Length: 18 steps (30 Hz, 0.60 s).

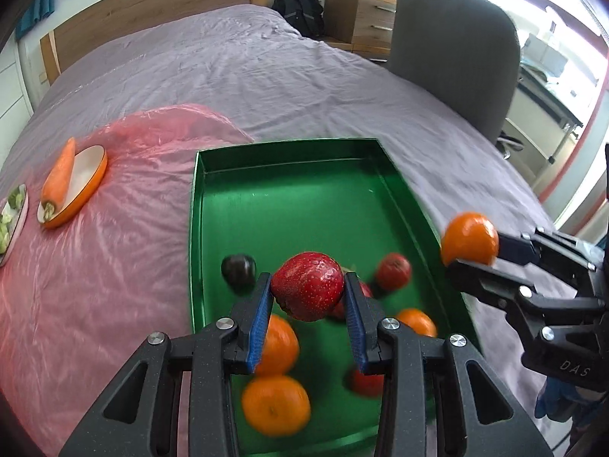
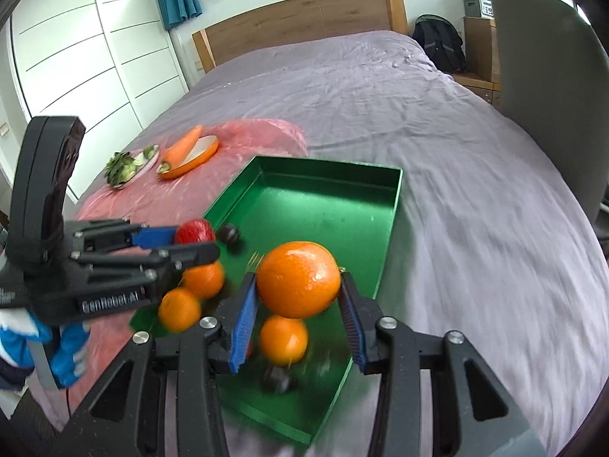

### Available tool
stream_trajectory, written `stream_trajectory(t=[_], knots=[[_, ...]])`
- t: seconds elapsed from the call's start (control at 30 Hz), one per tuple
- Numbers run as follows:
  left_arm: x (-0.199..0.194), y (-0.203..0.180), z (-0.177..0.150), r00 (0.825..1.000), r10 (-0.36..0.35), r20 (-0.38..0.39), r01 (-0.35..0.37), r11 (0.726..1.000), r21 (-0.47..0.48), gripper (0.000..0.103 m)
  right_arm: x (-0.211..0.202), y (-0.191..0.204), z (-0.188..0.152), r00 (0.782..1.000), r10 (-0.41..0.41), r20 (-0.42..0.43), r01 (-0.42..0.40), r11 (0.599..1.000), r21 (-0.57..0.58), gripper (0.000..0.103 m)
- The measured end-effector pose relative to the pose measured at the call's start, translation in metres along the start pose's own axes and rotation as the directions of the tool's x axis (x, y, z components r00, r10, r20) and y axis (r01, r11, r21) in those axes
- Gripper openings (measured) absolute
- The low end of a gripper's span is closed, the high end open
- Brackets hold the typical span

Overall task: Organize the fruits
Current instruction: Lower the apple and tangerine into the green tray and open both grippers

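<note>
Two fruits ride pinched above the green tray (image 1: 289, 148): my left gripper (image 1: 307, 292) clamps the strawberry (image 1: 308, 289), my right gripper (image 2: 298, 285) the orange (image 2: 298, 283). I should keep both grips firm and level.

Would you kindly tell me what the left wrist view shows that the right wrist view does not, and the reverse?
Only the left wrist view: the bright window behind the grey chair.
Only the right wrist view: white wardrobe doors and a blue-and-white sleeve.
Both: the green metal tray, the left gripper shut on a red strawberry, the right gripper shut on a large orange, and a carrot on an orange dish.
</note>
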<state>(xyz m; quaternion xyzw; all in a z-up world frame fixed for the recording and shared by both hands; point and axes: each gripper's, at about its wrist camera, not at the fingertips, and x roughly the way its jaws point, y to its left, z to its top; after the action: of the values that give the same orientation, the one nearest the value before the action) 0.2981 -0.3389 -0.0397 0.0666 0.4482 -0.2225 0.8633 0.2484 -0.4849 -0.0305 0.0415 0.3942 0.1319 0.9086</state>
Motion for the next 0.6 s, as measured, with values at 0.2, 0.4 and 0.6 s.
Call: stream_trajectory(t=[0.2, 0.4, 0.6], knots=[[0.032, 0.002, 0.007, 1.0, 0.008, -0.011, -0.008, 1.0, 0.027, 0.032, 0.052, -0.008, 0.024, 0.999, -0.024, -0.031, 0.023, 1.0, -0.016, 0.078], [0.05, 0.002, 0.006, 1.0, 0.008, -0.023, -0.007, 0.999, 0.048, 0.032, 0.094, -0.015, 0.037, 0.993, -0.069, -0.096, 0.066, 0.997, -0.033, 0.078], [0.064, -0.002, 0.002, 0.998, -0.004, -0.069, 0.007, 0.999, 0.042, 0.032, 0.109, -0.019, 0.031, 0.984, -0.082, -0.155, 0.077, 0.996, -0.035, 0.078]])
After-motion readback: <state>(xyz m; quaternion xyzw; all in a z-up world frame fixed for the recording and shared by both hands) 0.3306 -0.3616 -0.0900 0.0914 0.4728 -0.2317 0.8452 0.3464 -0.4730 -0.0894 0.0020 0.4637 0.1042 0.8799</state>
